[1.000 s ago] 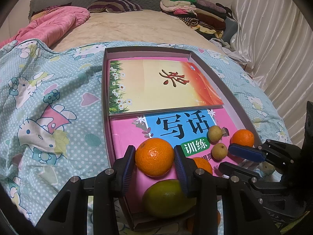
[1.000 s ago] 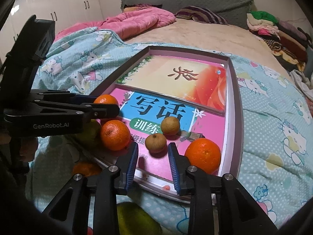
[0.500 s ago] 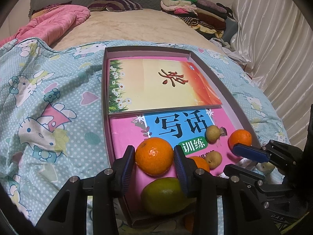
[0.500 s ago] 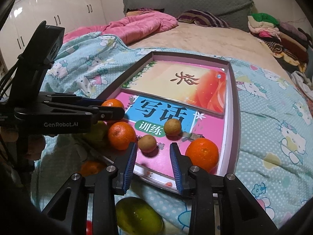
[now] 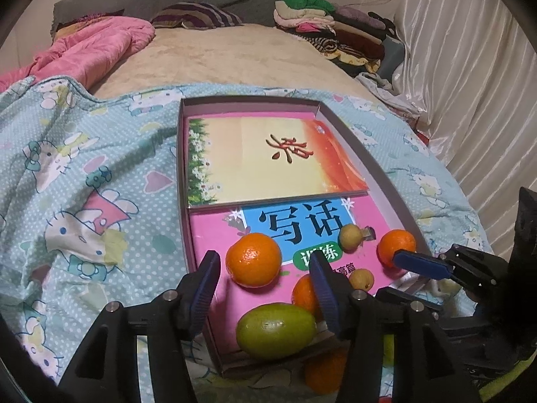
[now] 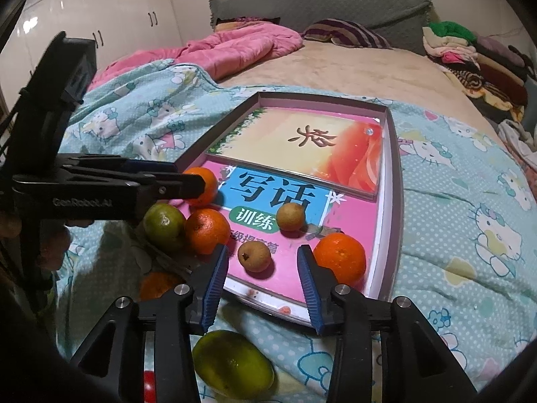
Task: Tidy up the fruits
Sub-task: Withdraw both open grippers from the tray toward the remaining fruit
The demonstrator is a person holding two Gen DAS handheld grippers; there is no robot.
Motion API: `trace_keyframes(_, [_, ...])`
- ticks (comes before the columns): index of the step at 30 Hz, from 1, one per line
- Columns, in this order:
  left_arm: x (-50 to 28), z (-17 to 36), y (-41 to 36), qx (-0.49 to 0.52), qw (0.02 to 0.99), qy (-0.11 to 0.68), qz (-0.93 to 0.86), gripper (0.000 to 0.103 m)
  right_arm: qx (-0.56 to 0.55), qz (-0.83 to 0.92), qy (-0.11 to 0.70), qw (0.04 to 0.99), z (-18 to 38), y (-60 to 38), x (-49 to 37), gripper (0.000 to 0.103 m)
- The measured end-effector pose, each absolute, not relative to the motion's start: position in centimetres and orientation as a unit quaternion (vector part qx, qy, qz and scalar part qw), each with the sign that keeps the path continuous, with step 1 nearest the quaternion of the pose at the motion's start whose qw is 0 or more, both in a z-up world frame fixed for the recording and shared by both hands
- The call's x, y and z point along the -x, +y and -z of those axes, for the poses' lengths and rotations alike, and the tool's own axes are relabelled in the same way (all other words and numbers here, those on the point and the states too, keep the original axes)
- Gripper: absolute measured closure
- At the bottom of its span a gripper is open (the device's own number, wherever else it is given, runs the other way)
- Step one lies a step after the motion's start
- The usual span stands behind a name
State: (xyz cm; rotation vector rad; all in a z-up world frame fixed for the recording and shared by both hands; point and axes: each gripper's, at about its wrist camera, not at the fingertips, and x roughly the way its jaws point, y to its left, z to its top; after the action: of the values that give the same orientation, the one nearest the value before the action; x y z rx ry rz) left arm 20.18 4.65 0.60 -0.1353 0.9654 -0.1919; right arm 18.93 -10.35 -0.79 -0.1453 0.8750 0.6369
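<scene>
A shallow grey-rimmed box [image 6: 397, 181] is laid on a cartoon-cat bedspread [image 6: 470, 221], and 2 books are laid inside it: a yellow-and-orange one [image 6: 312, 147] farther away and a pink one [image 6: 278, 258] nearer, with "写话" printed large and "训练" on a green label.

Inside the box 3 oranges are counted in the right wrist view: 1 at the left edge [image 6: 204, 184], partly covered by the left gripper [image 6: 181, 181], 1 just below it [image 6: 206, 231], and 1 at the near right corner [image 6: 339, 258]. 2 small brown round fruits are seen on the pink book [image 6: 292, 216] [image 6: 254, 257]. 1 green fruit [image 6: 163, 226] is seen at the box's left edge, touching the second orange.

Outside the box, 1 larger green fruit [image 6: 231, 366] and 1 more orange [image 6: 157, 283], half hidden, are seen on the bedspread. A red object at the bottom edge cannot be made out.

"GenRobot.AI" is read on the left gripper's side. Its jaws have just been opening; the first orange sits between them, untouched. The right gripper [image 6: 260, 285] has likewise just been opening, with the nearer brown fruit between its parted blue pads [image 6: 214, 285], free of both.
</scene>
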Motion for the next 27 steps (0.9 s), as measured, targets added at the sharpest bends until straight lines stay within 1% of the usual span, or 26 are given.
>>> trace_keyframes(4, [-19.9, -1.2, 4.4, 0.061, 0.881, 0.458, 0.096, 0.046, 0.064, -0.308, 0.408, 0.857, 0.3, -10.5, -18.7, 0.057])
trace_keyframes(6, [-19.8, -1.3, 4.3, 0.059, 0.882, 0.458, 0.097, 0.044, 0.063, -0.309, 0.404, 0.859, 0.2, -10.6, -18.6, 0.055])
trace_keyframes(12, [-19.6, -1.7, 3.9, 0.052, 0.883, 0.457, 0.1, 0.042, 0.054, -0.308, 0.4, 0.862, -0.2, -10.9, -18.6, 0.053])
trace_keyframes(17, [-19.2, -2.1, 3.8, 0.05, 0.883, 0.455, 0.103, 0.041, 0.051, -0.308, 0.395, 0.864, -0.4, -11.1, -18.5, 0.049])
trace_keyframes(27, [-18.4, -3.6, 3.5, 0.048, 0.888, 0.444, 0.112, 0.04, 0.047, -0.309, 0.381, 0.87, -1.3, -11.7, -17.9, 0.047])
